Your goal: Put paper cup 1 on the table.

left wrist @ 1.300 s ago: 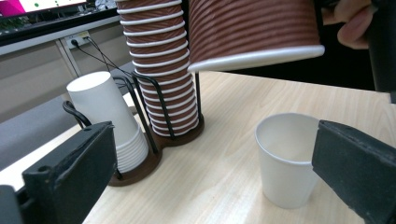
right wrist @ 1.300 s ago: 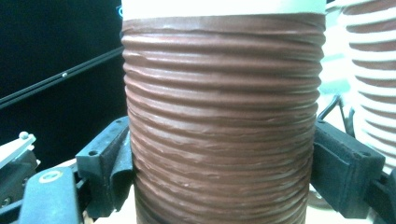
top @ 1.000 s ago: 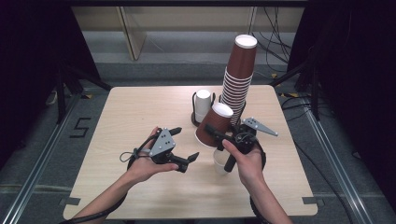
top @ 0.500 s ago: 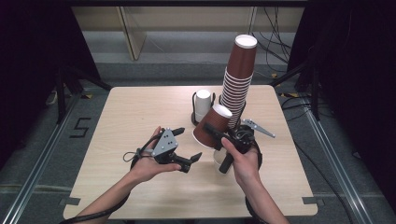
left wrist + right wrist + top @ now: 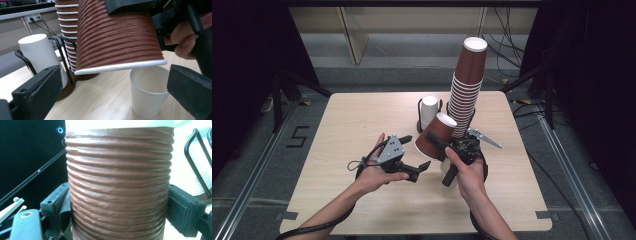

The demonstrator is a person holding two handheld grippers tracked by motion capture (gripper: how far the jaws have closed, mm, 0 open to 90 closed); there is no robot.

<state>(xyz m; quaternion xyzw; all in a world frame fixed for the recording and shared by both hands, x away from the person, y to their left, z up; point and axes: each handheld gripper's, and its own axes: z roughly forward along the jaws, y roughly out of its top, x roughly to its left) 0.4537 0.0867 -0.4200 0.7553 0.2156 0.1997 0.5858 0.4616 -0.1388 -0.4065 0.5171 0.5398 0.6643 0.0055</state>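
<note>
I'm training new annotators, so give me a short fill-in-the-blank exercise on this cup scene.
1. The right gripper is shut on a ribbed ____ cup.
2. Below that cup's rim stands an upright ____ cup.
3. The left gripper's jaws are ____.
Missing words: brown; white; open

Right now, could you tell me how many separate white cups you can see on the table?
2. One white cup stands upright on the table below the brown cup held by the right gripper; another sits upside down in the black wire holder, possibly with more nested beneath.
</note>
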